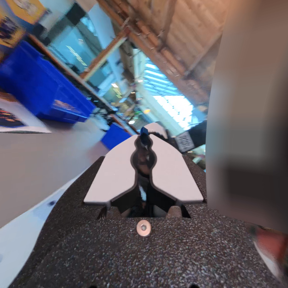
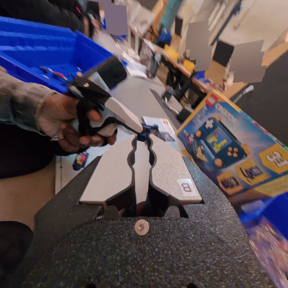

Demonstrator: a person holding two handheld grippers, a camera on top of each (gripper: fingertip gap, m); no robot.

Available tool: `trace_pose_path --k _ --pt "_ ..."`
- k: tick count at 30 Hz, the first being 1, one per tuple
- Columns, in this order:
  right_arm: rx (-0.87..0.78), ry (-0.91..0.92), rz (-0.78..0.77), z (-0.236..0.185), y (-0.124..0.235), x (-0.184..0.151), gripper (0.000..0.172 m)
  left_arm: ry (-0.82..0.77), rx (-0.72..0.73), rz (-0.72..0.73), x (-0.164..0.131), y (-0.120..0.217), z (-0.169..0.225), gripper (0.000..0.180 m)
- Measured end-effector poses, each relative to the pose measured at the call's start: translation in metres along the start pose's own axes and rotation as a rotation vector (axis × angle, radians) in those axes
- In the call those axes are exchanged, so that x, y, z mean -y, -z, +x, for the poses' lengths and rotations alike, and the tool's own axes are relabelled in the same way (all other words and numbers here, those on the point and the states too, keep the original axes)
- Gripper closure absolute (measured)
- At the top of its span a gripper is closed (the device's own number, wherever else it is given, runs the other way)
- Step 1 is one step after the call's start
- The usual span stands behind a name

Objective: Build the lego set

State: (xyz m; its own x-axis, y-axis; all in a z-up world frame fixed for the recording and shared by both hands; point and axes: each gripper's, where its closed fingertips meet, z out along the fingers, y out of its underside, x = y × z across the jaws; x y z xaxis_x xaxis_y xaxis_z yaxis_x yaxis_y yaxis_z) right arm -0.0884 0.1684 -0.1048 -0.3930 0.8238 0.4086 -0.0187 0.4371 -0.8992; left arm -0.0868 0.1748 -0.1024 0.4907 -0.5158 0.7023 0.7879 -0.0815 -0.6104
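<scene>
Evidently both tongs, left (image 2: 139,130) and right (image 2: 142,138), pinch one small blue brick cluster (image 2: 145,132) together, steadying it above the surface (image 2: 137,93).

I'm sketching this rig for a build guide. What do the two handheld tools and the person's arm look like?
Each tool has two pale grey fingers with wavy dark-lined inner edges, set in a speckled black body with a silver screw. The right tool carries a small white lettered sticker. The left tool has a black trigger handle with a black camera block on top. The arm wears a grey knit sleeve.
</scene>
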Motion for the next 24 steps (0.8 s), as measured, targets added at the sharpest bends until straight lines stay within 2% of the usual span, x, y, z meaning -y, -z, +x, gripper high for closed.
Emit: trace_pose_path --k 2,4,7,11,24 --pt "0.162 -0.082 0.183 -0.011 0.01 0.019 0.154 0.206 -0.214 -0.011 0.0 0.002 0.02 0.173" --pt "0.34 -0.239 0.356 -0.018 0.024 0.034 0.151 0.377 -0.387 -0.01 0.002 0.005 0.035 0.173" --pt "0.453 -0.406 0.519 -0.017 0.034 0.043 0.142 0.398 -0.468 -0.088 -0.011 0.004 0.049 0.173" --pt "0.519 -0.392 0.54 -0.034 0.031 0.04 0.144 0.422 -0.564 -0.132 -0.016 0.004 0.066 0.173" --pt "0.534 -0.365 0.655 -0.041 0.036 0.052 0.149 0.518 -0.634 -0.163 -0.027 0.003 0.073 0.173"
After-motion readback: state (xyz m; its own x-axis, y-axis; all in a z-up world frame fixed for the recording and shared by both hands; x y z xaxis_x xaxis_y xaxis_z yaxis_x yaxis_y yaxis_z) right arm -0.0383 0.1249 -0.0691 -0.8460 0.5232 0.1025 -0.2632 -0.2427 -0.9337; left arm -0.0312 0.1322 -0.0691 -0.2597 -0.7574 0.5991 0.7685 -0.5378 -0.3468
